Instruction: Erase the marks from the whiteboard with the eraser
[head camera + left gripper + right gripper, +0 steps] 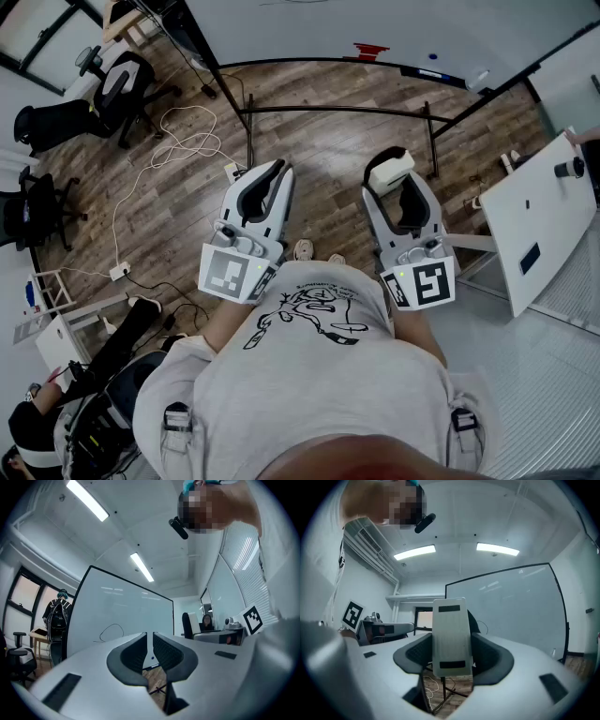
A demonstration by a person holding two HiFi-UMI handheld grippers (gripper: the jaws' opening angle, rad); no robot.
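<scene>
- The right tool (451, 658) is clamped on the eraser (450, 637), which stands upright between the jaws, its long axis running up the frame.
- The left tool (152, 651) is nearly closed — only a thin slit — and holds nothing.
- The whiteboard (515, 606) lies ahead, right of centre in the right gripper view. A looped mark (111, 631) sits low on it — well apart from the eraser, I'd judge.

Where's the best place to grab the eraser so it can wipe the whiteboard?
Probably by the eraser's two long edges, near one end, coming in endways. It is a tall, flat block, so that grip leaves the far end and the broad faces free for wiping. The right gripper holds it just so, jaws shut on its sides, with the whiteboard ahead.
</scene>
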